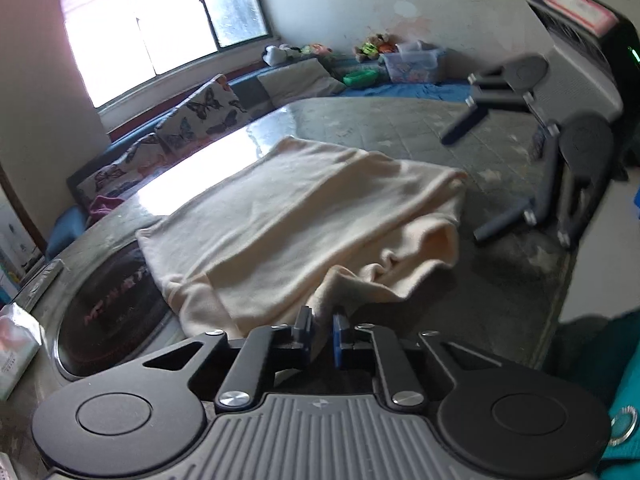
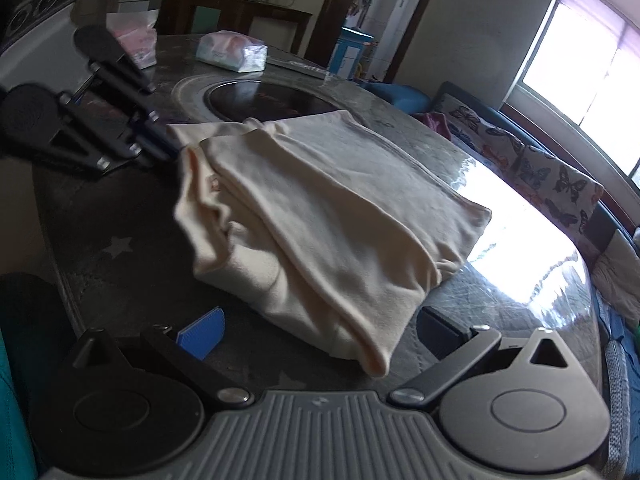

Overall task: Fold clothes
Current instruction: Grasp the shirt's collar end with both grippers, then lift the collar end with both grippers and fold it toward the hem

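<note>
A cream garment (image 1: pixel 300 216) lies folded on a dark round table (image 1: pixel 500 288), its near end rumpled. At the bottom of the left wrist view my left gripper (image 1: pixel 323 334) is shut, with a bunched corner of the garment pinched between its pads. The right wrist view shows the same gripper (image 2: pixel 160 148) at the garment's (image 2: pixel 320 208) far left corner. My right gripper (image 2: pixel 322 316) stands open; its blue pad (image 2: pixel 204 332) and dark finger (image 2: pixel 440 328) sit either side of the rolled near edge, apart from it. The left wrist view has it (image 1: pixel 462 189) at the cloth's right edge.
A black round hob (image 2: pixel 260 100) is set into the table (image 2: pixel 120 248) beyond the garment. A tissue pack (image 2: pixel 232 52) and a pink bag (image 2: pixel 136 44) sit at the far rim. A sofa with butterfly cushions (image 1: pixel 192 116) runs under the window. A teal sleeve (image 1: pixel 624 380) shows at the right.
</note>
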The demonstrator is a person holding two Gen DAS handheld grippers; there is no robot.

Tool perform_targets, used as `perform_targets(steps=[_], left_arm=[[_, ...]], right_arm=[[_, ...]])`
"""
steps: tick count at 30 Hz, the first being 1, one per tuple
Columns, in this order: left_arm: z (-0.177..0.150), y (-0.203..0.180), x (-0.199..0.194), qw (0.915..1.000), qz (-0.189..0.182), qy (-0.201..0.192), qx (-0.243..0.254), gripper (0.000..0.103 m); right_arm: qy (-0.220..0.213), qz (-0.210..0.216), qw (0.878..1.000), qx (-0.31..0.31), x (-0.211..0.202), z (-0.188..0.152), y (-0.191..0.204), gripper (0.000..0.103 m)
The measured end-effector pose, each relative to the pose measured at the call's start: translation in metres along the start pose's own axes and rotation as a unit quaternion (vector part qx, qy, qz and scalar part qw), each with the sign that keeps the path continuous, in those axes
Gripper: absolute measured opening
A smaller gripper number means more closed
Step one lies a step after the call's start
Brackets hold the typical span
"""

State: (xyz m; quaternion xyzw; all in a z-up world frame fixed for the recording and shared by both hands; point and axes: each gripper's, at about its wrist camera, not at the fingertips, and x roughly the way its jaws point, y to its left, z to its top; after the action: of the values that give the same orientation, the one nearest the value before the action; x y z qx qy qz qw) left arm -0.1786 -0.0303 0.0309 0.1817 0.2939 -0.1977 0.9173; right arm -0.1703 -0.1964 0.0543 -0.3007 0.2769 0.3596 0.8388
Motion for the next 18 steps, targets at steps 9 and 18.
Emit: perform_targets(steps=[9,18], left_arm=[[0.022,0.035,0.004,0.9961,-0.016,-0.020,-0.085,0.009],[0.015,0.038,0.005,0.9953,-0.021,-0.009,-0.094,0.015]], right_arm=[[-0.025,0.010,1.000,-0.013,0.017,0.014,0.006,0.069],[-0.027,0.060,0.996,0.068,0.026,0.027,-0.016,0.016]])
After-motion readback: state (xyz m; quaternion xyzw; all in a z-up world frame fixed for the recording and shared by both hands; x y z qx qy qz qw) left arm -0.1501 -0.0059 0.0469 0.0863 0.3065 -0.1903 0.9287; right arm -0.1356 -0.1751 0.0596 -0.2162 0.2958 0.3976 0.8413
